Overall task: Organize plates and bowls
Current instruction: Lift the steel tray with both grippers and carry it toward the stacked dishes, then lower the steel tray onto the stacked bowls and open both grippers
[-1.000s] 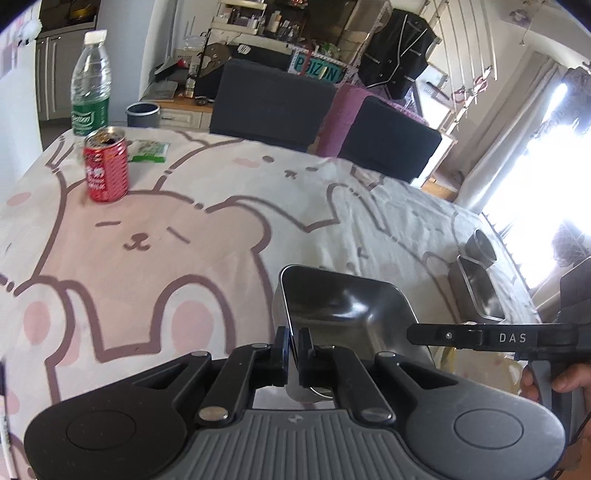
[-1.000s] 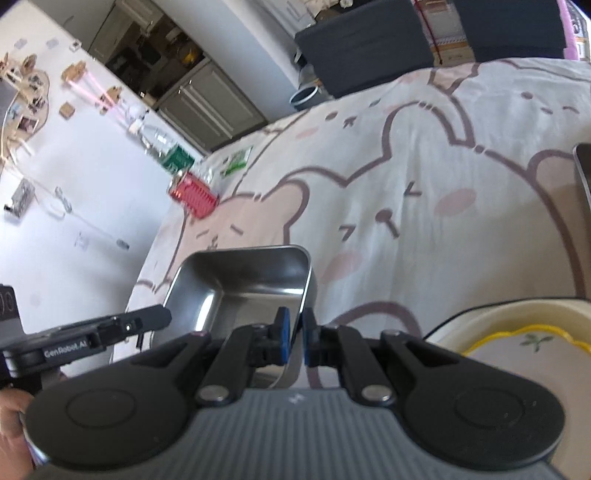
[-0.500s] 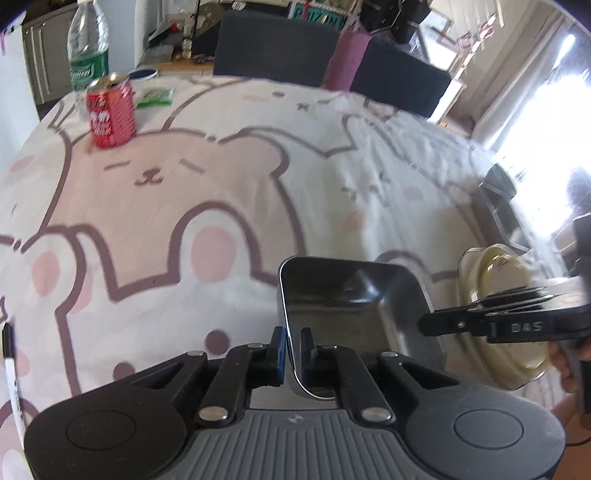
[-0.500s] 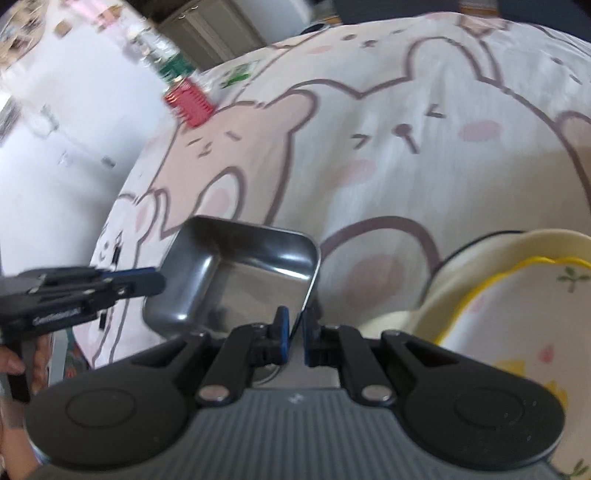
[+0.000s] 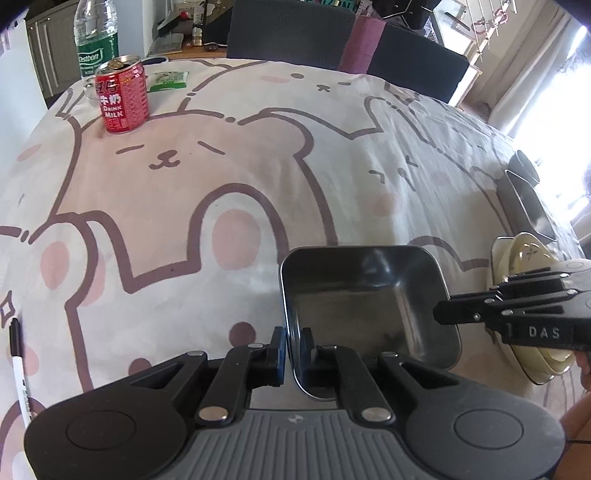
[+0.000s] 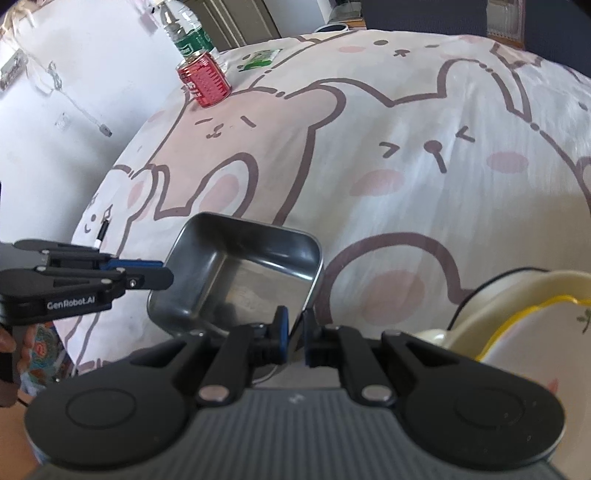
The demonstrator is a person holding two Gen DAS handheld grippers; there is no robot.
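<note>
- Broadly, a desk (image 5: 229,177) under a cloth printed with pink bears and rabbits fills both views.
- Dark chairs (image 5: 291,33) stand along its far edge.
- A square metal tray (image 5: 365,291) sits near the front edge, empty, and both grippers hold it by opposite sides.
- The left gripper (image 5: 293,347) is closed on the tray's near-left wall in its own view, one pad inside and one outside the rim.
- The right gripper (image 6: 295,334) is clamped likewise on the tray's right rim (image 6: 314,280); in the left wrist view it reaches in from the right edge.
- A cream bowl stack (image 5: 532,258) with a yellow wavy line stands just beside the tray on its right, partly hidden by the right gripper.
- Another dark metal tray (image 5: 528,206) lies farther back near the window side, with a small dark round container (image 5: 526,168) behind it.
- A clear bottle with a green label (image 5: 96,44) stands at the far left corner.
- A red drink can (image 5: 122,98) stands in front of the bottle, top opened.
- A green packet (image 5: 168,79) lies flat just to the right of the can.
- A black-and-white marker (image 5: 18,365) lies at the left edge.
</note>
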